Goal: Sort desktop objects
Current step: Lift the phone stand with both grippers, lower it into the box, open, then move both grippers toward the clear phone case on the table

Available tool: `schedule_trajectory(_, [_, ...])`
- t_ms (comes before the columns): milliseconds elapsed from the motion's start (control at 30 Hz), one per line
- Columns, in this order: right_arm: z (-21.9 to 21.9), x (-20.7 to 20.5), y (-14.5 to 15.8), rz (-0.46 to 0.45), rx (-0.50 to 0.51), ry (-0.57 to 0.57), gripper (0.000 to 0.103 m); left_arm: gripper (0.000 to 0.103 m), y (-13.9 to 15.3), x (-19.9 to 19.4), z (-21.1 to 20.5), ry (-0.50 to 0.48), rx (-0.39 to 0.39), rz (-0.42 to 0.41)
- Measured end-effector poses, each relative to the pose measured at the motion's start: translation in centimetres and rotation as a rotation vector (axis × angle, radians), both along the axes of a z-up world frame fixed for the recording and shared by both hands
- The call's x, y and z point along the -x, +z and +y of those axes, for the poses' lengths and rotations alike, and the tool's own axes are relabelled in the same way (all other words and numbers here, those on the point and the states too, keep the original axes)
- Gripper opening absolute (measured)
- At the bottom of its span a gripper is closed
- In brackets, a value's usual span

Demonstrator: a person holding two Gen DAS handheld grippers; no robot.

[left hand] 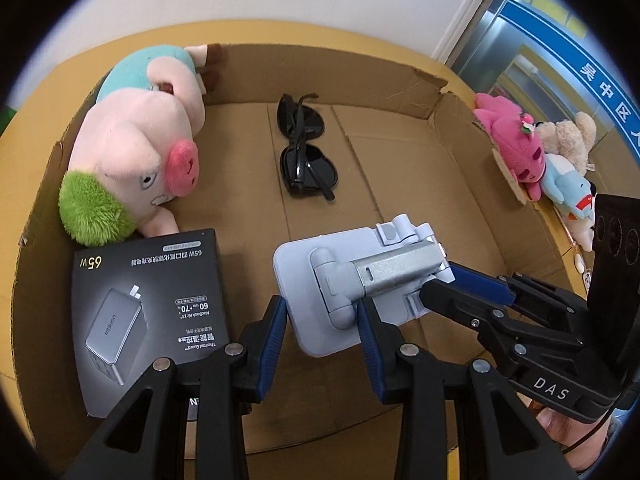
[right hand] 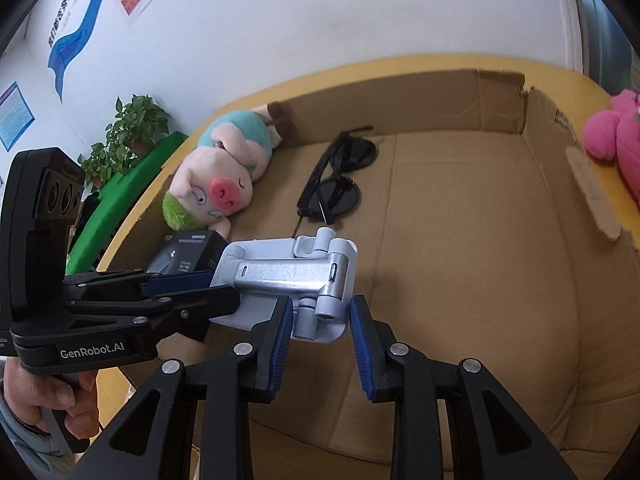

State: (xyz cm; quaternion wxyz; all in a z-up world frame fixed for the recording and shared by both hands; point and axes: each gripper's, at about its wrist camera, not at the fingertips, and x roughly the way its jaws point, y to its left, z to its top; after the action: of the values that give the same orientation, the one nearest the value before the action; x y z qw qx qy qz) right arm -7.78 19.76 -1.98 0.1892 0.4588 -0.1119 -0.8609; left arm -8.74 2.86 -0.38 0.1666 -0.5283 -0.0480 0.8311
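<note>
Both grippers met at the pale blue phone stand (left hand: 352, 280) inside the cardboard box (left hand: 400, 80): left gripper (left hand: 323, 320) gripped its base, right gripper (right hand: 318, 320) its hinge end.

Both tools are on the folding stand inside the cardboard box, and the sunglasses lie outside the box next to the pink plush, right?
Not quite. The sunglasses lie inside the cardboard box, on its floor beyond the folding stand, as the left wrist view shows. Both tools are on the stand.

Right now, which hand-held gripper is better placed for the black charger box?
Left, probably: charger box lies beside the left hand-held gripper; the phone stand sits between it and the right hand-held gripper.
</note>
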Motion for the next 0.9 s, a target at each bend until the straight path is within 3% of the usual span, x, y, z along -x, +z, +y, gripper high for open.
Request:
schedule_trajectory(500, [-0.8,1.6,-2.6,-0.184,-0.035,0.008,0.031,0.035,-2.1,0.9,1.3,-0.016,0.112,-0.104])
schedule_trajectory(600, [-0.9,1.4,-2.4,-0.183,-0.049,0.007,0.032,0.035,-2.0,0.8,1.2,-0.011,0.097,-0.113])
schedule_trajectory(633, [-0.9,1.2,-2.3,-0.178,-0.050,0.007,0.035,0.035,-1.9,0.7,1.1,-0.006,0.098,-0.107])
schedule_trajectory(700, [-0.9,0.6,-1.7,-0.146,-0.066,0.005,0.049,0.035,-1.0,0.2,0.9,0.004,0.112,-0.066])
schedule_trajectory(767, [-0.8,-0.2,-0.7,-0.095,-0.092,-0.004,0.070,0.035,0.4,-0.6,0.7,0.013,0.113,-0.008])
schedule_trajectory(900, [0.0,-2.8,2.0,0.024,-0.150,-0.051,0.080,0.046,4.4,-3.6,0.2,0.056,0.125,0.178])
